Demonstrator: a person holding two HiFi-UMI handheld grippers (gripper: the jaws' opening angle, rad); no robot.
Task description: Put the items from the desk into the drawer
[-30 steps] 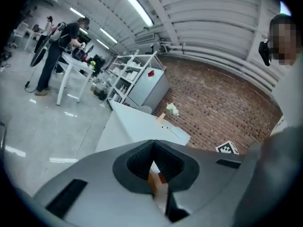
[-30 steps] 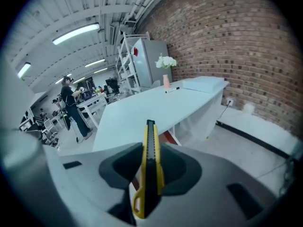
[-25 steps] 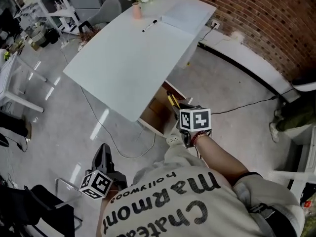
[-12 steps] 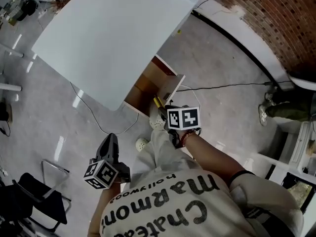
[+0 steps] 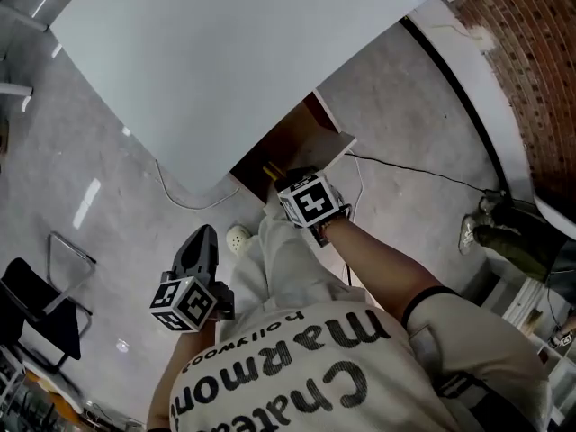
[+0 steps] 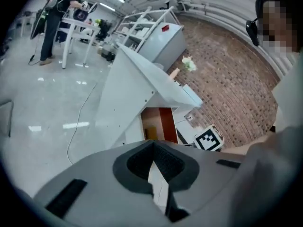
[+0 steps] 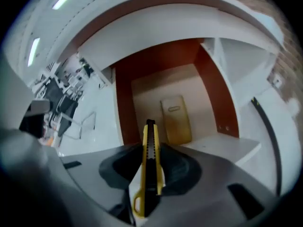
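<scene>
My right gripper point(image 5: 277, 178) is shut on a yellow utility knife point(image 7: 150, 162), whose tip points down into the open drawer point(image 7: 152, 96) under the white desk point(image 5: 234, 52). A flat tan item point(image 7: 176, 118) lies on the drawer's brown floor. In the head view the knife point(image 5: 269, 171) shows as a yellow sliver at the drawer's mouth point(image 5: 297, 140). My left gripper point(image 5: 202, 241) hangs low at the person's left side, away from the drawer. Its jaws point(image 6: 154, 167) are shut with nothing in them.
The drawer's white front panel point(image 7: 227, 148) lies to the right of the knife. A cable point(image 5: 180, 194) and a white shoe point(image 5: 238, 238) are on the grey floor. A brick wall point(image 5: 531, 61) stands at the right, a dark chair point(image 5: 40, 300) at the left. A person point(image 6: 54, 18) stands far off.
Both grippers have come down. The right one has carried the knife lower, to the drawer's opening. The head view has tipped down, so the desk's far end has left the picture.
</scene>
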